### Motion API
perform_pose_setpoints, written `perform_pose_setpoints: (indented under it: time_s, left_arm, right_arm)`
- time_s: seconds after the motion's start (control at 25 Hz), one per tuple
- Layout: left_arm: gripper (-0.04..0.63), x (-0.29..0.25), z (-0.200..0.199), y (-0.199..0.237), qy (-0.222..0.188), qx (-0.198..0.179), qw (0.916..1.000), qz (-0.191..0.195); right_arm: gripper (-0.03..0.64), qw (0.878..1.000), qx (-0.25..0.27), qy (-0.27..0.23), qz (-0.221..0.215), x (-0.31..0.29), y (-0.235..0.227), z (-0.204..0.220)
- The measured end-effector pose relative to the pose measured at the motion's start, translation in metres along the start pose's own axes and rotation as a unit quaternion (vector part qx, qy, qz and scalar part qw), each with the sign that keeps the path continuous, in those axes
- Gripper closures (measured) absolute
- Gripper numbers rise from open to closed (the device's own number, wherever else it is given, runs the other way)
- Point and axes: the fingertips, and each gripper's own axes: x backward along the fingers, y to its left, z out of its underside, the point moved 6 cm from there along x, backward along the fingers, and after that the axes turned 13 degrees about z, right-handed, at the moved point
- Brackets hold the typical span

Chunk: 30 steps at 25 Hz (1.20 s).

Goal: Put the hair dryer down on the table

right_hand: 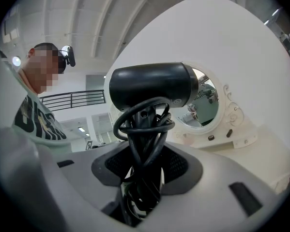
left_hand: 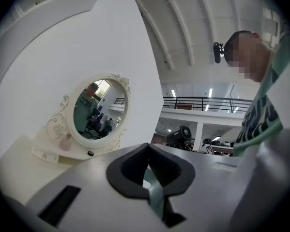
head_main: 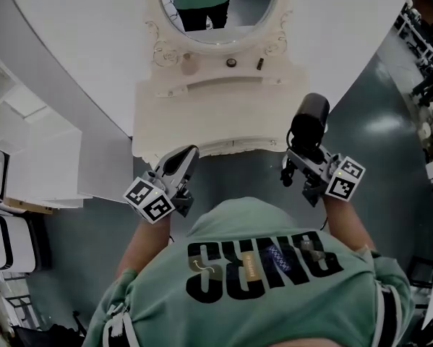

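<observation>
The black hair dryer (head_main: pixel 309 125) stands upright in my right gripper (head_main: pixel 301 163), which is shut on its handle, with the cord coiled around the handle. It hangs in the air over the right front corner of the cream dressing table (head_main: pixel 202 121). In the right gripper view the hair dryer (right_hand: pixel 152 86) has its barrel lying crosswise above the right gripper (right_hand: pixel 145 164), whose pads press on the cord-wrapped handle. My left gripper (head_main: pixel 178 163) hovers at the table's front left edge. Seen in its own view, the left gripper (left_hand: pixel 148 167) is shut and holds nothing.
An oval mirror (head_main: pixel 216 9) in an ornate white frame stands at the back of the table. A small pink bottle (head_main: pixel 190 65) and two small dark items (head_main: pixel 231 62) sit on the shelf under it. White shelving (head_main: pixel 28 143) stands at the left, on a grey floor.
</observation>
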Motion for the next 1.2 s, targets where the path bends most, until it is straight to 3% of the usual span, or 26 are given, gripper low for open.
perform_pose_setpoints:
  time_s: [0.24, 0.48, 0.72, 1.04, 1.2]
  left_arm:
    - [0.588, -0.008, -0.036, 0.08, 0.008, 0.0, 0.9999, 0.009]
    - [0.588, -0.02, -0.043, 0.13, 0.01, 0.009, 0.9999, -0.006]
    - [0.588, -0.056, -0.033, 0.156, 0.0, -0.001, 0.9989, -0.047]
    - [0.588, -0.102, -0.017, 0.173, -0.029, 0.0, 0.992, -0.123]
    - [0.588, -0.109, -0.012, 0.183, -0.027, 0.002, 0.9905, -0.135]
  right_arm:
    - [0.461, 1.0, 0.004, 0.01, 0.004, -0.084, -0.019, -0.019]
    - [0.461, 1.0, 0.003, 0.028, 0.01, -0.127, -0.053, -0.027]
    - [0.461, 0.998, 0.005, 0.06, -0.007, -0.145, -0.114, -0.035]
    - [0.462, 0.989, 0.052, 0.128, -0.043, -0.169, -0.187, -0.049]
    - [0.462, 0.984, 0.077, 0.149, -0.054, -0.19, -0.208, -0.049]
